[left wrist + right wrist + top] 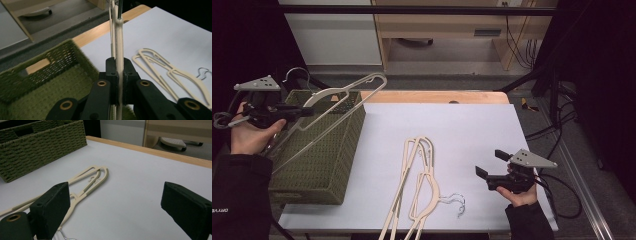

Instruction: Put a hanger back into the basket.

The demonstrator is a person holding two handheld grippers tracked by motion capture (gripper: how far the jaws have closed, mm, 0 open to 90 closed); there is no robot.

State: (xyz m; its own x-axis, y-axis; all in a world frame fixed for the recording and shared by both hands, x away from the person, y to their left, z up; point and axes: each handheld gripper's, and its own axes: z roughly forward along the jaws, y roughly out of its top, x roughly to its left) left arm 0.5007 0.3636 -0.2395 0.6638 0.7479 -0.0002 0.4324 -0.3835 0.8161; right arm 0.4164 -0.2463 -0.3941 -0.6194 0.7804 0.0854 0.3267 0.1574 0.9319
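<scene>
Left claw (307, 112) clamps a cream hanger (343, 95) edge-on above the green basket (327, 165), poised to drop it in, while two more hangers (417, 185) lie mid-bench before the right claw (489, 167), gaping empty.

Black sleeves, black grippers, grey plates

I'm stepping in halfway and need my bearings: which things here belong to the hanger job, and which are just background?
In the job:
- cream plastic hanger clamped in the left hand-held gripper
- green woven basket
- cream hangers lying on the white sheet
- open right hand-held gripper

Just about:
- wooden furniture beyond the table
- black cables on the floor
</scene>
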